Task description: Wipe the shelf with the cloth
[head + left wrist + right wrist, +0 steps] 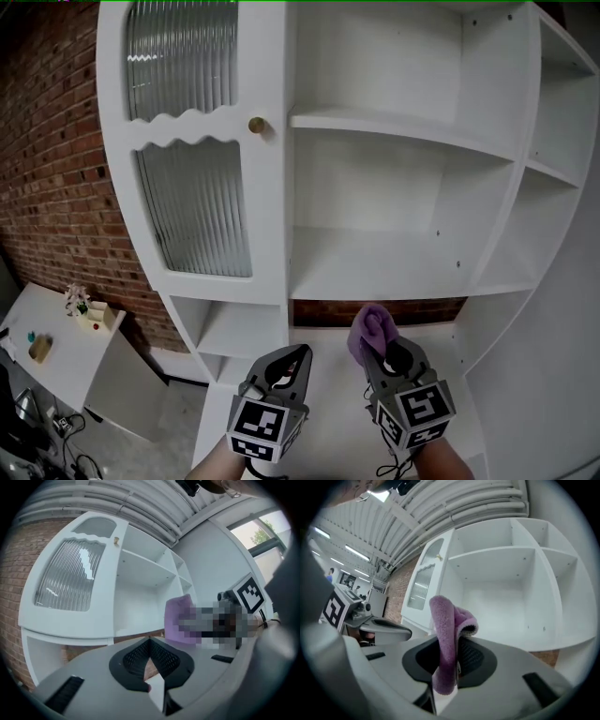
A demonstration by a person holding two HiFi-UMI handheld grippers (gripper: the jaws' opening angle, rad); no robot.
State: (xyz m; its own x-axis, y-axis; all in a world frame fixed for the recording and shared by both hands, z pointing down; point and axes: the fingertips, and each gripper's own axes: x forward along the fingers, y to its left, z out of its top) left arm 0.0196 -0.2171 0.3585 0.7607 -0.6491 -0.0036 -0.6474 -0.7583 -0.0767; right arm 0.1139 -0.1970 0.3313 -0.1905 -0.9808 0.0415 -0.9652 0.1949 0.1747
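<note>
At the bottom of the head view I hold both grippers side by side. My left gripper (300, 354), at lower centre, is clenched on nothing; in the left gripper view its black pads (138, 657) meet at the tips. Just right of it, my right gripper (386, 349) grips the purple cloth (371, 328), which stands up folded from between the jaws and hangs over them in the right gripper view. The cloth is held in the air, apart from the white shelf (394, 272) that fills the centre and upper right. At upper left is the shelf's ribbed glass door (192, 202) with a small brass knob (256, 125). A brick wall (47, 169) runs along the left edge, and a white table (56, 352) sits at lower left.
</note>
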